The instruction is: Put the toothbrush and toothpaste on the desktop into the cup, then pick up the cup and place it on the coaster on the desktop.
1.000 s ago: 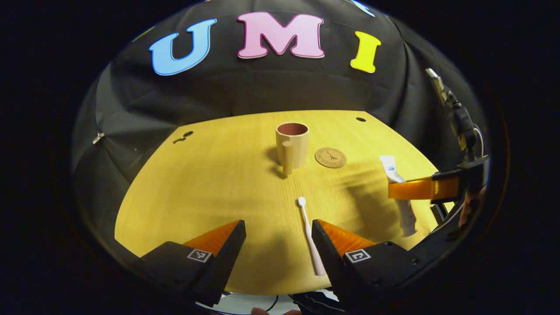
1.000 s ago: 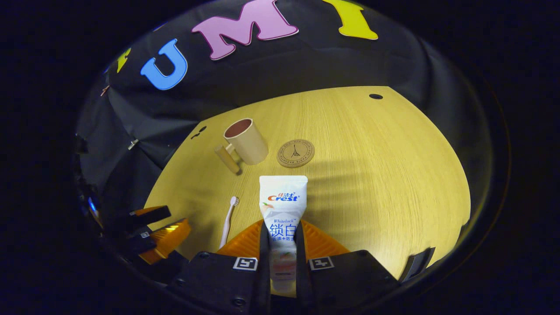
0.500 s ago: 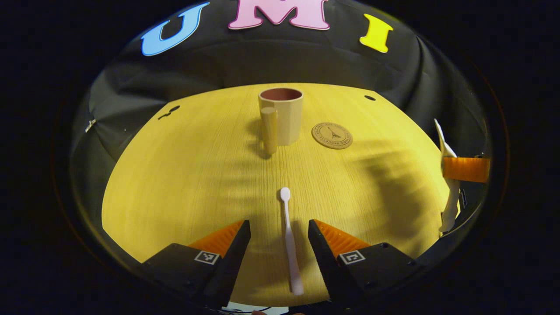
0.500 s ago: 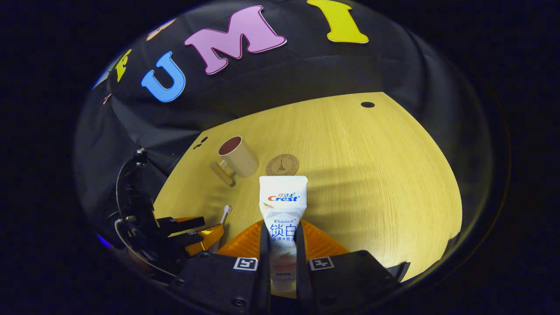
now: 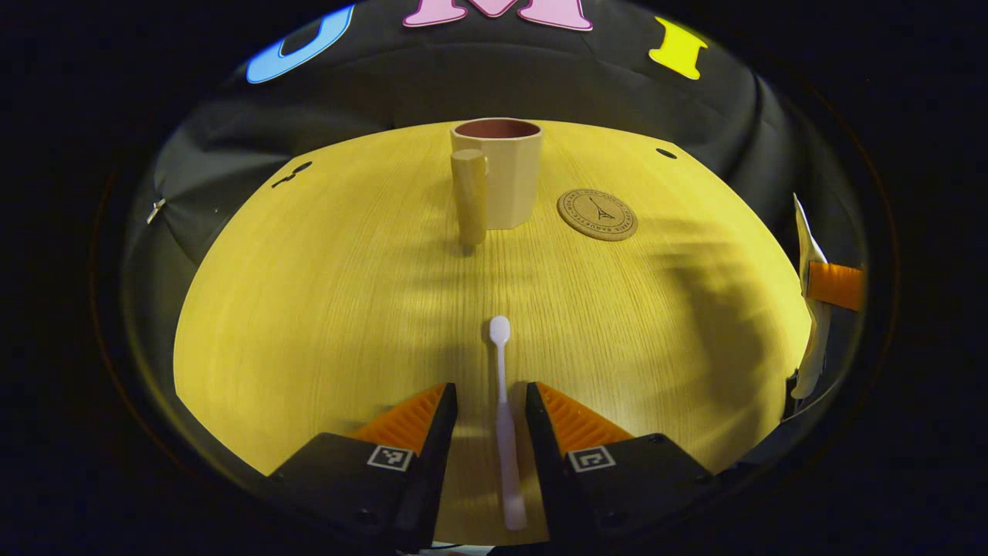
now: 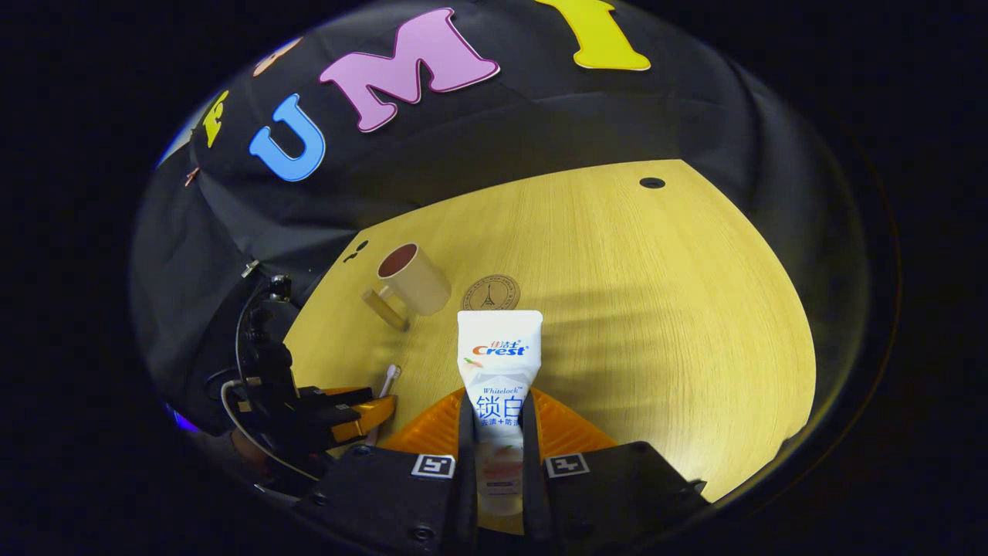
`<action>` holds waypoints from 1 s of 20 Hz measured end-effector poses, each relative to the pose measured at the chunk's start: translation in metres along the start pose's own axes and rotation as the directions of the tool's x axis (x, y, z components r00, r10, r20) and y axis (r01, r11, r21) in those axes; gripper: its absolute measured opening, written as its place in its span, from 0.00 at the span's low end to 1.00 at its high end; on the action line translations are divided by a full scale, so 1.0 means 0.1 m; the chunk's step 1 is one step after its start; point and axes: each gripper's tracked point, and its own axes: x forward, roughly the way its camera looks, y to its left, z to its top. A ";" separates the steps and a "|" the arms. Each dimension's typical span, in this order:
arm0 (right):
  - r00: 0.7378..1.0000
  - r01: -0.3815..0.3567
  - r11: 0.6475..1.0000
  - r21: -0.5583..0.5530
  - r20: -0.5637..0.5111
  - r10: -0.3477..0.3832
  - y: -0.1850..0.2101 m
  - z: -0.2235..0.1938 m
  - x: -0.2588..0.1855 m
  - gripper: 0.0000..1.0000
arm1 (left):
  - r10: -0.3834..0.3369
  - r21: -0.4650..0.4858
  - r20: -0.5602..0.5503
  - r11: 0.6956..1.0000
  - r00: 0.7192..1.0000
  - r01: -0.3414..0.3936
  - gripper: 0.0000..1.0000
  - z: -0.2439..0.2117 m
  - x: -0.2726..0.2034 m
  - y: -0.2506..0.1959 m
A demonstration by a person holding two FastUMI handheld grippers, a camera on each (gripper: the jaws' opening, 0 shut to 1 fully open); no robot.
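left gripper [image 5: 489, 401] – fingers apart, straddling the toothbrush [image 5: 503, 417] lying on the desktop [image 5: 324, 293] | right gripper [image 6: 499, 421] – clenched on the toothpaste tube [image 6: 498, 371], lifted | cup [image 5: 498, 181] upright beside the coaster [image 5: 597, 214]

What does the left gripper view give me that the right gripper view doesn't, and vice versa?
Left gripper view: the toothbrush at full length on the desktop, its handle between the open fingers of the left hand-held gripper, with a gap on each side.
Right gripper view: the printed face of the toothpaste, clamped between the fingers of the right hand-held gripper.
Both: the cup standing upright and the coaster beside it with nothing on it.
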 end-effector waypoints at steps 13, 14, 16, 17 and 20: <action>0.998 -0.027 0.999 0.047 0.049 0.024 -0.05 0.08 0.02 0.27 | -0.047 -0.006 0.007 0.999 0.999 0.047 0.07 0.08 0.02 0.04; 0.998 -0.029 0.998 0.049 0.060 0.026 -0.05 0.10 0.01 0.27 | -0.041 -0.002 0.015 0.999 0.999 0.041 0.06 0.08 0.02 0.08; 0.996 -0.037 0.998 0.053 0.084 0.032 -0.05 0.12 0.00 0.27 | -0.034 0.000 0.023 0.999 0.999 0.034 0.06 0.07 0.00 0.13; 0.995 -0.041 0.998 0.056 0.097 0.035 -0.02 0.16 0.00 0.28 | -0.040 -0.005 0.032 0.999 0.999 0.041 0.06 0.08 -0.02 0.14; 0.991 -0.042 0.998 0.055 0.133 0.034 0.04 0.23 -0.05 0.27 | -0.068 -0.030 0.081 0.997 0.994 0.071 0.06 0.16 -0.13 0.17</action>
